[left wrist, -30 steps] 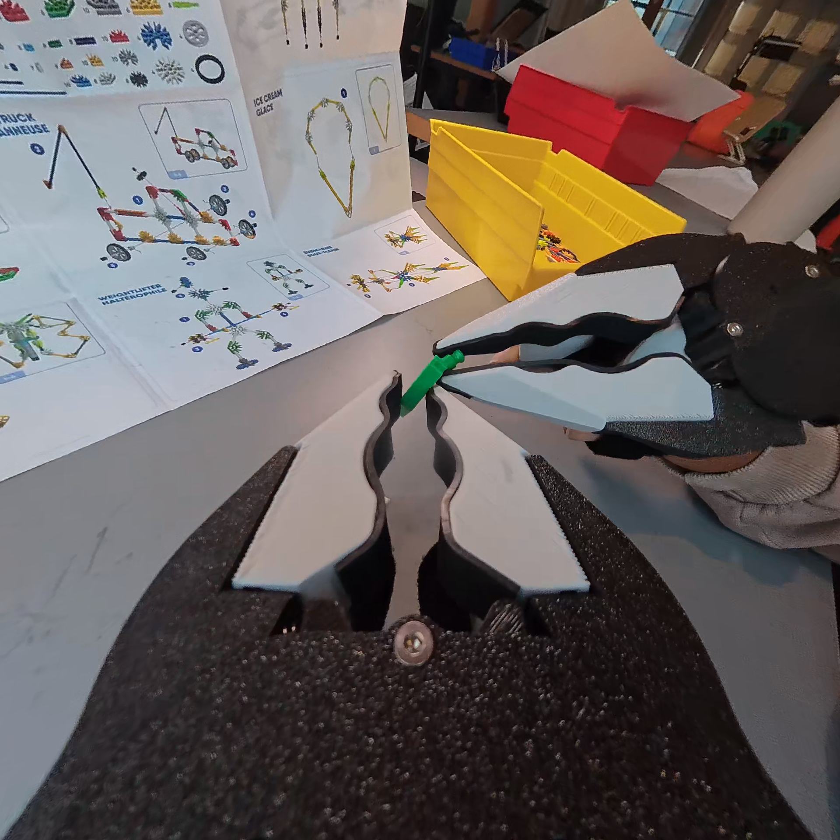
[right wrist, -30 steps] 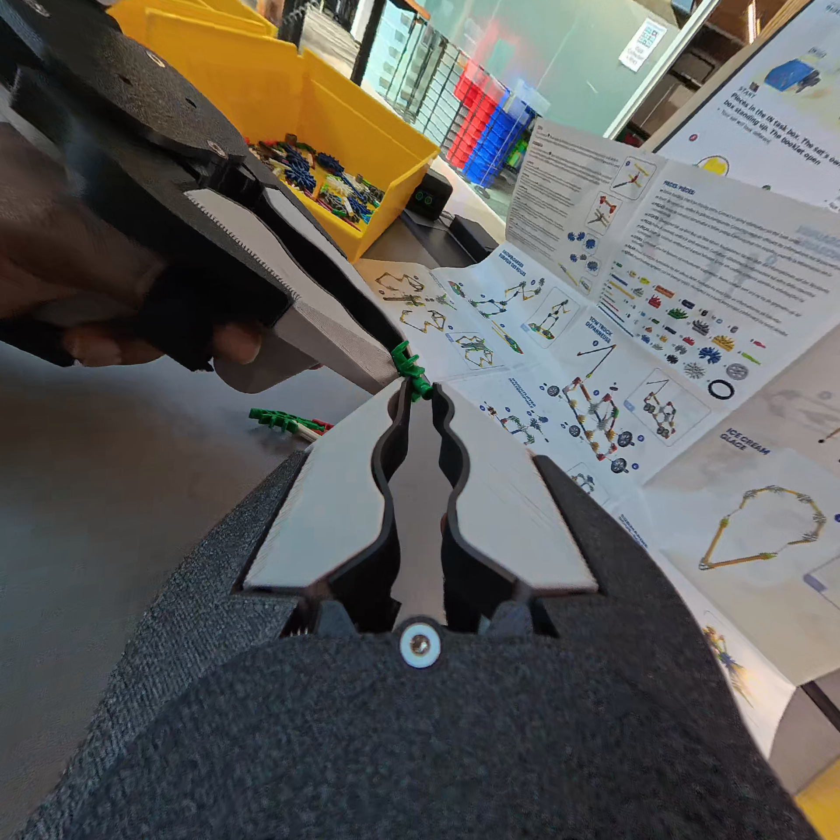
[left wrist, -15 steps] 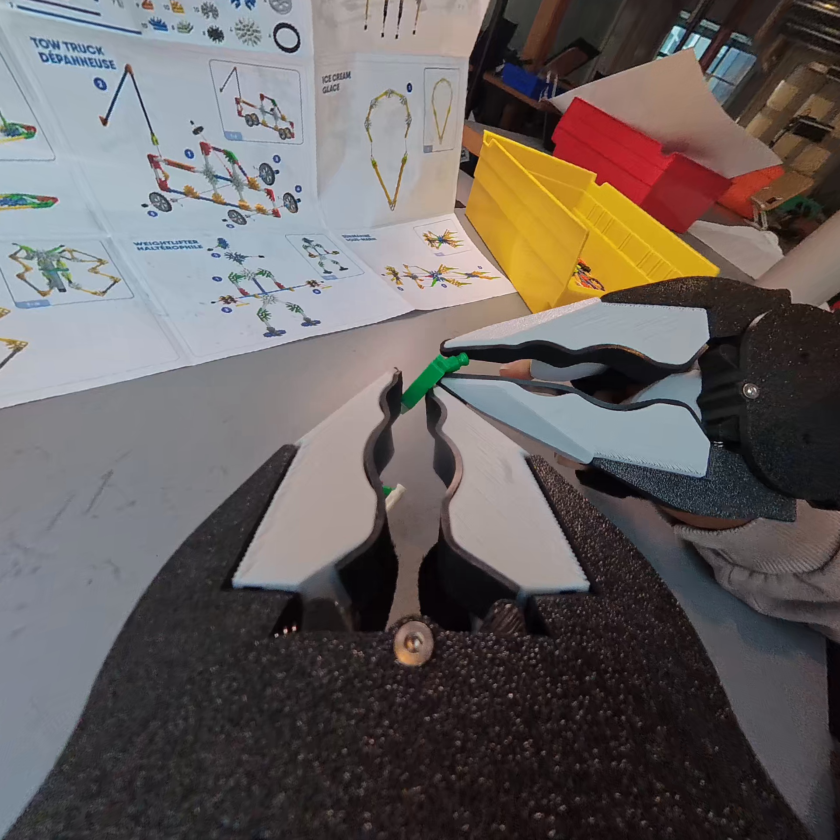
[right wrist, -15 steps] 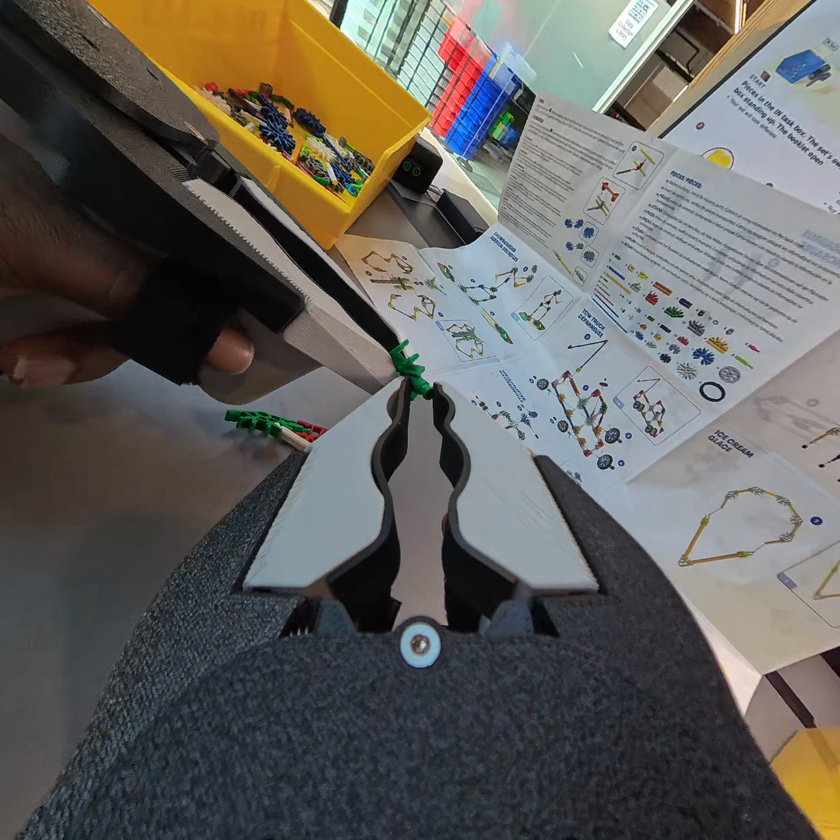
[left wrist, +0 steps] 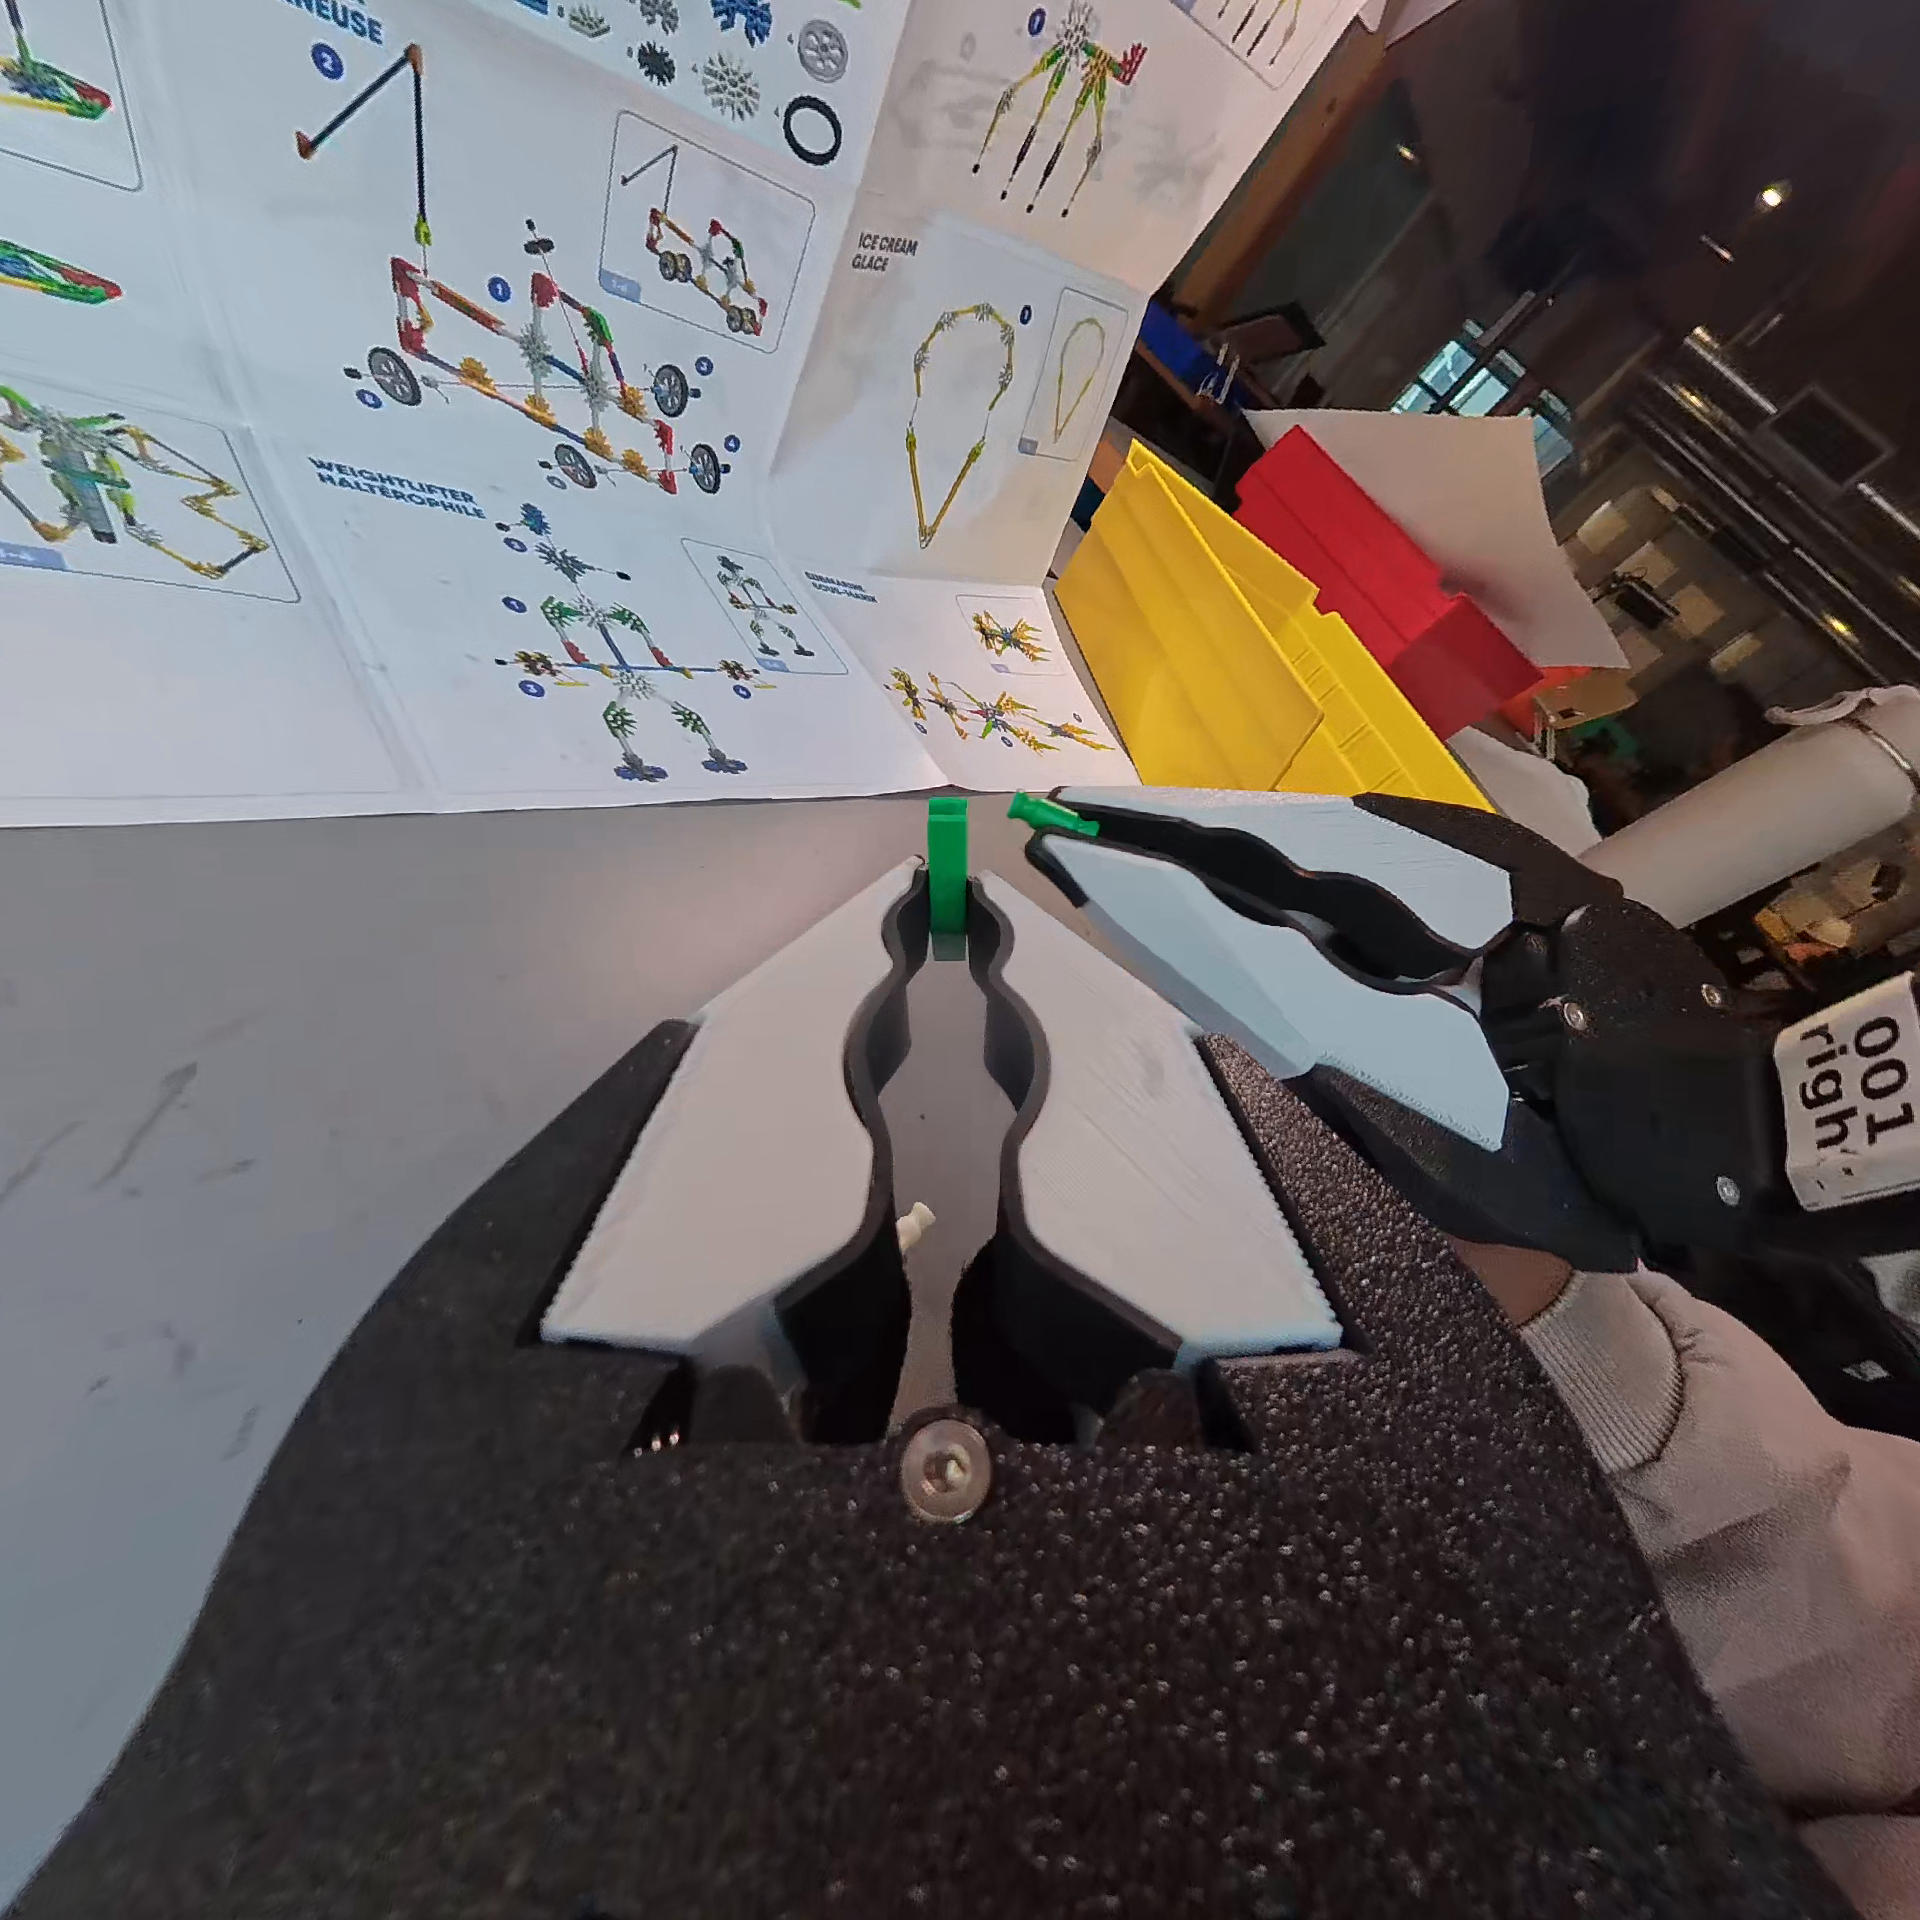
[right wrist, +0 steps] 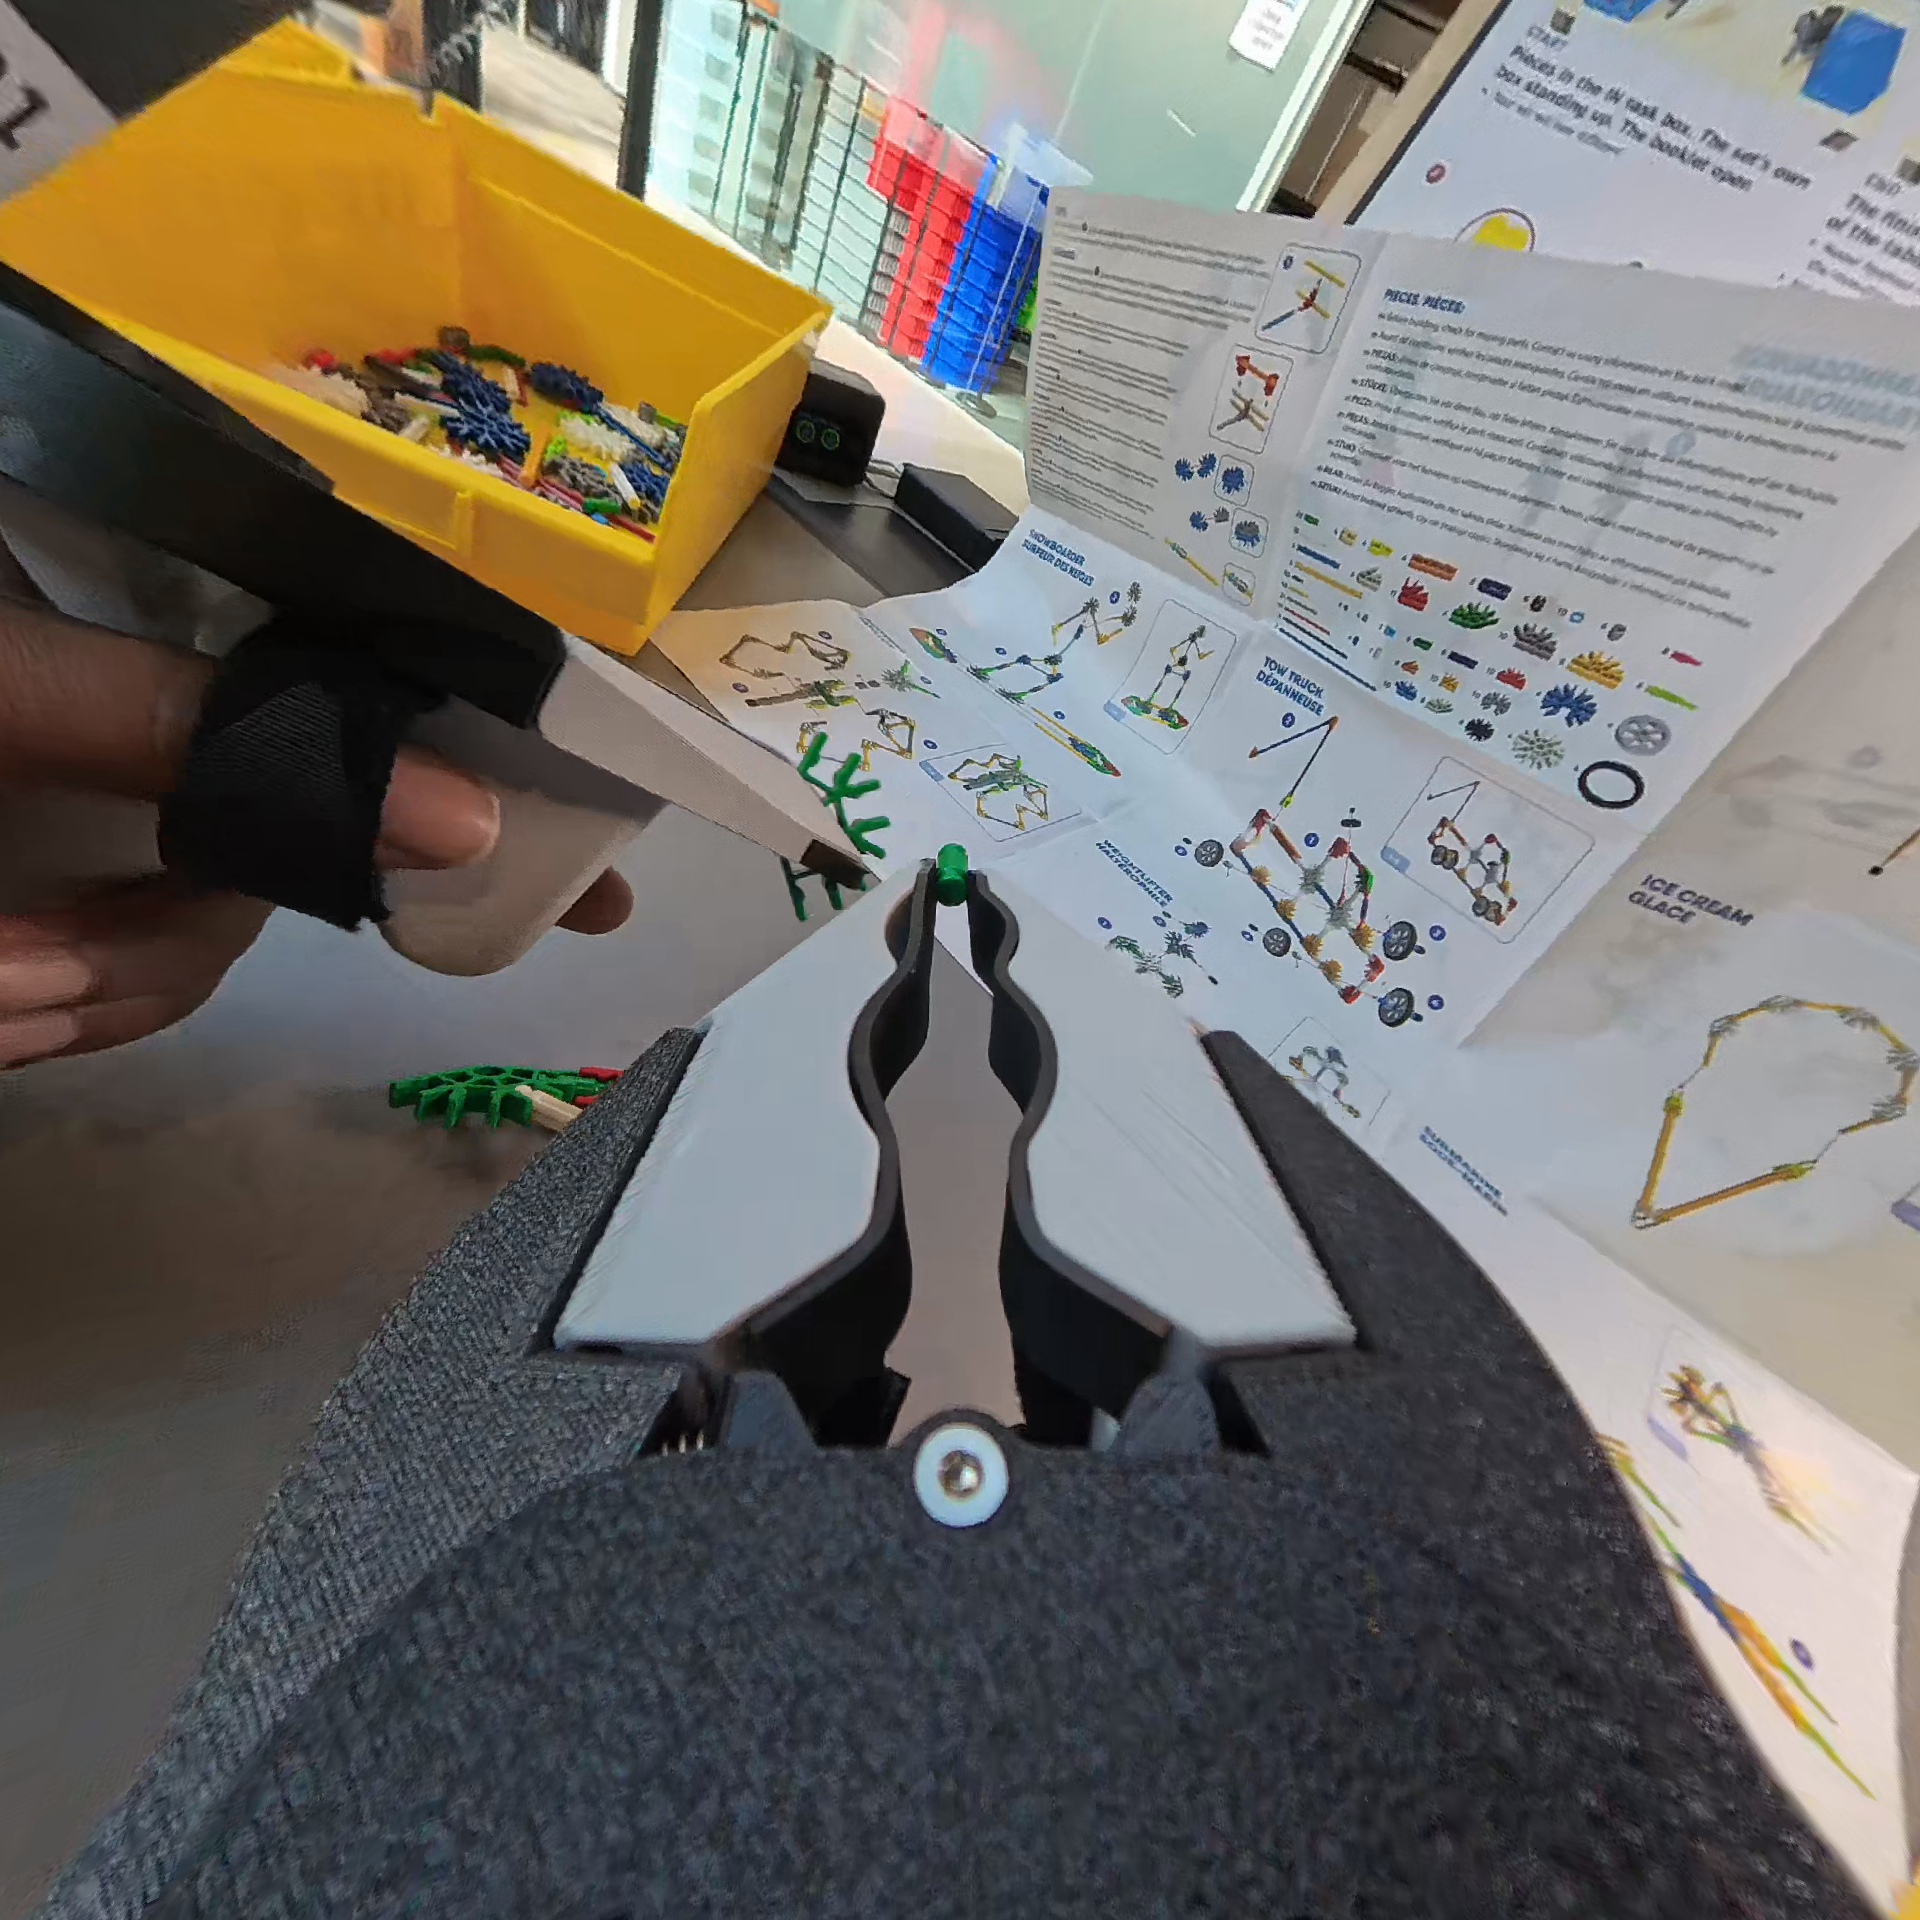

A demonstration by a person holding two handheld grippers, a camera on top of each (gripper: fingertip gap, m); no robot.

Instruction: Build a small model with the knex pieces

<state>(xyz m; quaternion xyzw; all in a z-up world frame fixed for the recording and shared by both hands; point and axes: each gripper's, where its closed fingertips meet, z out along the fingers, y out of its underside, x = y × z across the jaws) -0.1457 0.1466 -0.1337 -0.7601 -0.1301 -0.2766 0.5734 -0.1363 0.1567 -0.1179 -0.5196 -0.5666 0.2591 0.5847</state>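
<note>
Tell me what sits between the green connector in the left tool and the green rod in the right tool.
Nothing: a small bare gap separates the green connector from the green rod, clearest in the left wrist view.

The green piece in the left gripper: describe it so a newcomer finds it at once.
Start at the yellow bin of mixed parts, then drop to the left gripper below it. Pinched at its tips is the green connector, branching like a snowflake; the right gripper holds a plain green rod.

Green rod between right fingers
</note>
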